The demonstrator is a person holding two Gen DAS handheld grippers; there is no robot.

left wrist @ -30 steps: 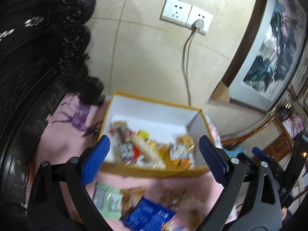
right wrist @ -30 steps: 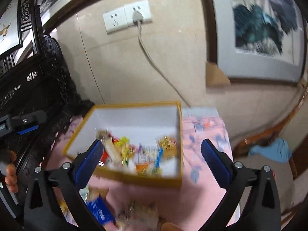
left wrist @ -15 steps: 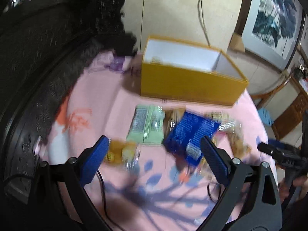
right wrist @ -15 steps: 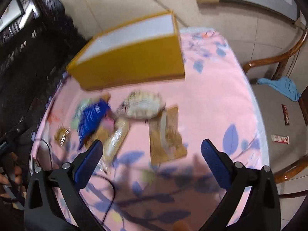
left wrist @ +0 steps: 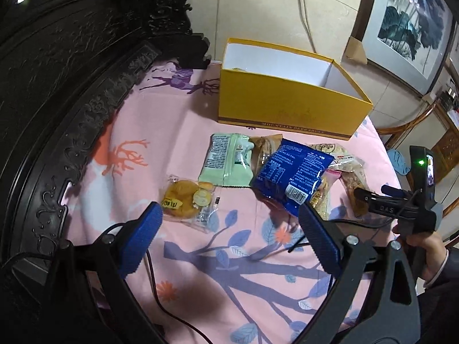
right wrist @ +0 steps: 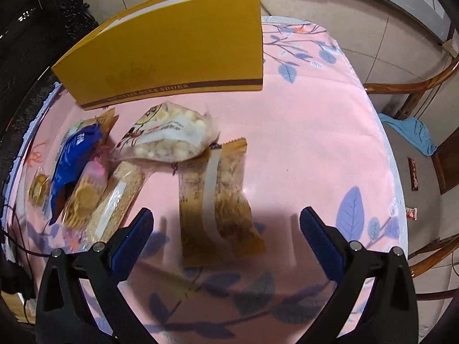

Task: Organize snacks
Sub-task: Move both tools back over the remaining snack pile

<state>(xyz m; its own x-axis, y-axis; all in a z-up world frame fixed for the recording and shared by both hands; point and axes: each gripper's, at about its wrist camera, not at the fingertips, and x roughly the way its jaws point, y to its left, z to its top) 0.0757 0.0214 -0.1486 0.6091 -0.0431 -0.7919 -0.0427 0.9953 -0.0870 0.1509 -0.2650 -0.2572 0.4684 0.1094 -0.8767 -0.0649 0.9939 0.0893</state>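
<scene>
fingers released over the snack spread

fingers of the left gripper [left wrist: 229,229] stand wide apart with nothing between them, hovering above the pink flowered cloth [left wrist: 200,272] on the desk. fingers of the right gripper [right wrist: 226,229] are likewise spread and empty, low over the cloth.

the yellow box [left wrist: 287,109] is the landmark: it sits at the far side of the desk, open on top, white inside; what it contains is hidden from both views. all the loose snacks lie on the cloth on the near side of the box. closest to its front wall are the pale green packet [left wrist: 226,163] and, partly under its edge, a brown packet [left wrist: 266,152]. the blue packet [left wrist: 292,172] overlaps that brown one, a little farther from the box. a clear-wrapped yellow cake [left wrist: 186,197] lies alone, farther still from the box and toward its left end, just ahead of the left gripper's left finger.

in the right wrist view, a clear bag of small white balls [right wrist: 172,137] lies just in front of the box's front wall. a long tan packet [right wrist: 218,200] stretches from that bag away from the box, its near end between the right gripper's fingers but not touched by them. beside it, toward the box's left end, lie a pale cracker bar [right wrist: 117,203] and a round-biscuit pack [right wrist: 83,195], tucked against the blue packet.

a hand [left wrist: 421,252] holds the right gripper's handle at the edge of the left wrist view.
</scene>
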